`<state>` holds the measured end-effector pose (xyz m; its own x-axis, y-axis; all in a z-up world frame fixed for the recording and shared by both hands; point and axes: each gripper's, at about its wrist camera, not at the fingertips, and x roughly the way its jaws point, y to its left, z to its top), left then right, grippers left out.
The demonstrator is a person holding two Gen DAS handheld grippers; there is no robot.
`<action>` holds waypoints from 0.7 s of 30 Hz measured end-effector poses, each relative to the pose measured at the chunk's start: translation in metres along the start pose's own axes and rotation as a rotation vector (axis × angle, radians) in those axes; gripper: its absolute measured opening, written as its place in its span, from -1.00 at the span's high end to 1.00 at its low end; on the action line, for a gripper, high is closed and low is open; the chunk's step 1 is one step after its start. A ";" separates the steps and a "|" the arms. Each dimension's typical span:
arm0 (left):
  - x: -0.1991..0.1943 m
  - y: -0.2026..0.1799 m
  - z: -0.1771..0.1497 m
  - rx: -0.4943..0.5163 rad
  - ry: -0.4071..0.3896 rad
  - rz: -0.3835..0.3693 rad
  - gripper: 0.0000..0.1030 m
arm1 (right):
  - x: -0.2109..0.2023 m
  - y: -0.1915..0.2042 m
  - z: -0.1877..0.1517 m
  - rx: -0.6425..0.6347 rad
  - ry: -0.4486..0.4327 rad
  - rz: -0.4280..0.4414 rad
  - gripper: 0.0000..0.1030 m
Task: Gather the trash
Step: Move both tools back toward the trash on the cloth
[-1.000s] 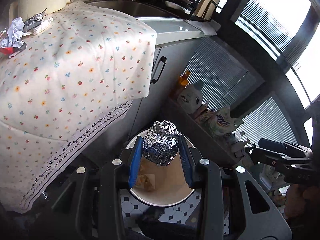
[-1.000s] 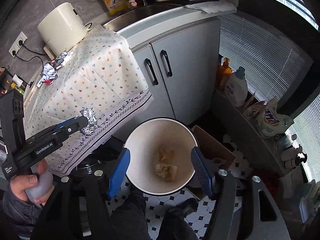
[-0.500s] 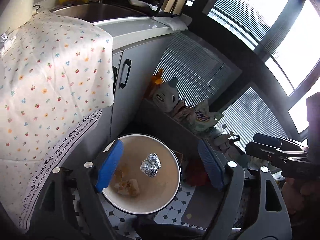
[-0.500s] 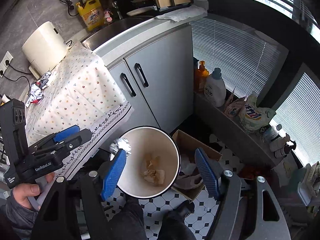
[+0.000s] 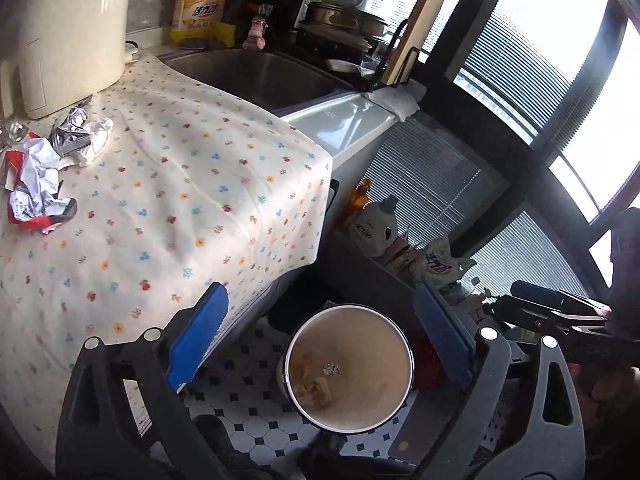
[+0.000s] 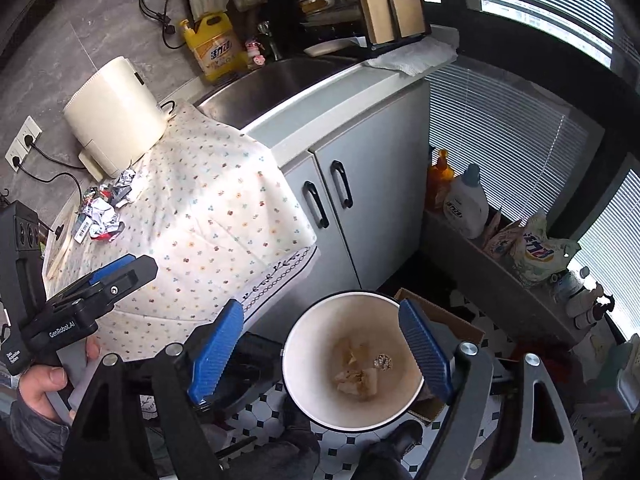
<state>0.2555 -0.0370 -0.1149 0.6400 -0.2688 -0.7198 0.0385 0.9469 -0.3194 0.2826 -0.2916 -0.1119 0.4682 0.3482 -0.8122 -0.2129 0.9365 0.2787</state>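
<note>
Left wrist: left tool (image 5: 320, 334) open, empty, above the bin (image 5: 407, 350). Foil ball (image 5: 331, 369) lies in the bin bottom beside what looks like crumpled paper (image 5: 314, 388). Right tool (image 6: 322, 346) open, also over the bin. More trash (image 5: 36, 176) on the counter (image 5: 180, 200), well away from the bin.
</note>
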 end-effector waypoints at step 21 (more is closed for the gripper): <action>-0.086 0.129 0.024 -0.113 -0.160 0.100 -0.86 | 0.028 0.147 0.041 -0.144 -0.045 0.110 -0.71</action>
<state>0.2232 0.1129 -0.0795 0.7504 -0.1345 -0.6472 -0.1117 0.9392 -0.3247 0.2995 -0.1423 -0.0722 0.4728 0.4529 -0.7558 -0.3841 0.8779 0.2858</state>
